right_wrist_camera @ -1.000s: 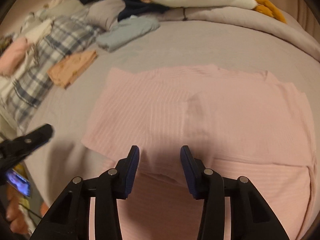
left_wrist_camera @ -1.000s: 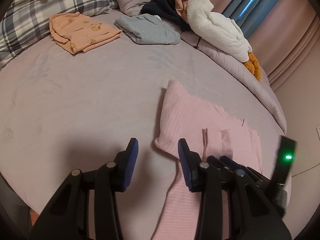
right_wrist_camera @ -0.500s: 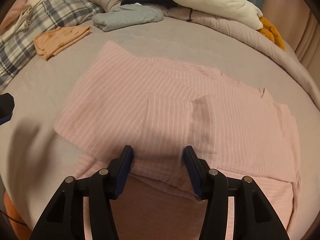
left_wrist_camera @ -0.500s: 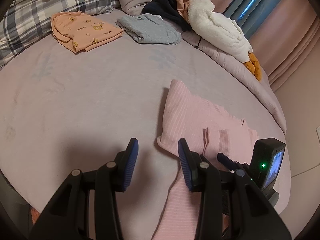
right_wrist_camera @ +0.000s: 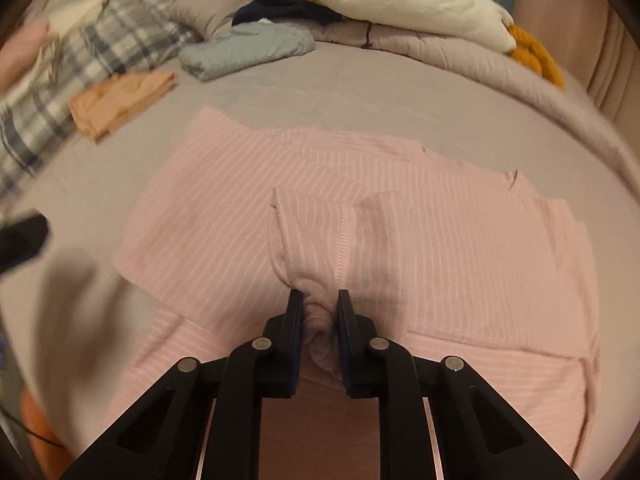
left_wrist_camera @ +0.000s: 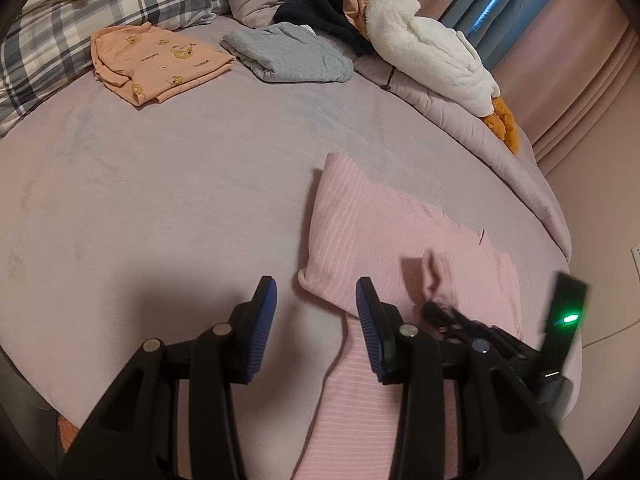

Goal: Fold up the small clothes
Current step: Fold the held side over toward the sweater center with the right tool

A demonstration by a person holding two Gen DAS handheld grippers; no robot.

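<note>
A pink striped garment (right_wrist_camera: 440, 240) lies spread on the mauve bed sheet (left_wrist_camera: 180, 200), with a flap folded over its middle. My right gripper (right_wrist_camera: 320, 294) is closing on the near edge of that flap; the cloth is bunched between its blue pads and pressed by them. In the left wrist view the right gripper (left_wrist_camera: 436, 310) pinches a small raised fold of the pink garment (left_wrist_camera: 380, 232). My left gripper (left_wrist_camera: 315, 284) is open at the garment's near left corner, with nothing gripped between its fingers.
At the back of the bed lie a folded peach top (left_wrist_camera: 156, 64) and a folded grey-blue piece (left_wrist_camera: 288, 56). Behind them are a plaid pillow (left_wrist_camera: 60, 32), a dark garment (left_wrist_camera: 320, 4) and a white fleece (left_wrist_camera: 424, 48). The bed edge runs along the right.
The right gripper's jaws have narrowed onto the flap's edge and bunched the pink cloth upward. The left gripper has stayed where it was, still open.
</note>
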